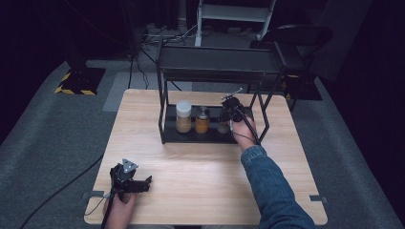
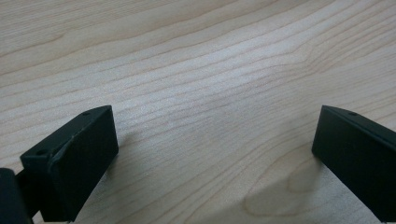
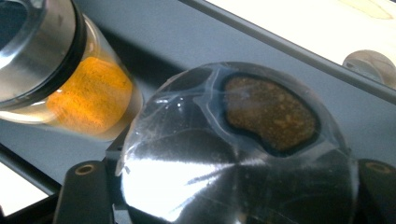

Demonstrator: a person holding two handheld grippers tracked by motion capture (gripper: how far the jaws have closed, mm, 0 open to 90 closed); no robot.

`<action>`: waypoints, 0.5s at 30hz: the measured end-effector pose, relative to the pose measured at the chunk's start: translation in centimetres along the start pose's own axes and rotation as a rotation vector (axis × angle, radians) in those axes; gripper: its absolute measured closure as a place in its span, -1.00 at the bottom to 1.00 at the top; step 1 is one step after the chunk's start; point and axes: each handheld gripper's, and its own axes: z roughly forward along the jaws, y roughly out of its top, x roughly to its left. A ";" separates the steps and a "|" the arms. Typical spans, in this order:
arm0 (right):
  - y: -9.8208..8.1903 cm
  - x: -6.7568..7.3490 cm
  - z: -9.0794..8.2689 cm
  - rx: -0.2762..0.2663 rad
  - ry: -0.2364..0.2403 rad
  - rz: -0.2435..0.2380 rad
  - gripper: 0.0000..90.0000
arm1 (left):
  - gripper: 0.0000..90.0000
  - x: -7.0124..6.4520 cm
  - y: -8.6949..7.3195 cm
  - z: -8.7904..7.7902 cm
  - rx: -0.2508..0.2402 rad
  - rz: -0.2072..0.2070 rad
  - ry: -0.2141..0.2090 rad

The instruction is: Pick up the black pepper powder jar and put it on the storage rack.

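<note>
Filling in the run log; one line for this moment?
right gripper: around spice jar on rack shelf | left gripper: open, empty, over table

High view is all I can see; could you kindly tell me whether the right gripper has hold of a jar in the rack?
Observer: Yes; the right gripper has a jaw against each side of a jar in the rack.
Operator: Thank you. What does it hold?
Observer: A clear window in its shiny lid shows a coarse brown spice.
Operator: And is the left gripper carrying anything?
Observer: No; the left gripper is wide open, with just bare table between its jaws.
</note>
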 end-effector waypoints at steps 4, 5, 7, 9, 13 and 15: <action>-0.1 -0.2 -0.7 -0.015 0.009 0.015 -0.68 | -1.00 0.0 0.0 0.0 0.000 0.000 0.000; -0.1 -0.1 -1.1 -0.015 0.003 0.022 -0.72 | -1.00 0.0 0.0 0.0 0.000 0.000 0.000; -0.4 0.0 -2.1 -0.026 0.009 0.032 -0.75 | -1.00 0.0 0.0 0.0 0.000 0.000 0.000; -0.6 0.3 -3.0 -0.032 0.000 0.019 -0.75 | -1.00 0.0 0.0 0.0 0.000 0.000 0.000; -1.2 0.4 -5.1 -0.046 0.005 0.002 -0.76 | -1.00 0.0 0.0 0.0 0.000 0.000 0.000; -1.7 0.5 -6.2 -0.056 0.000 -0.008 -0.76 | -1.00 0.0 0.0 0.0 0.000 0.000 0.000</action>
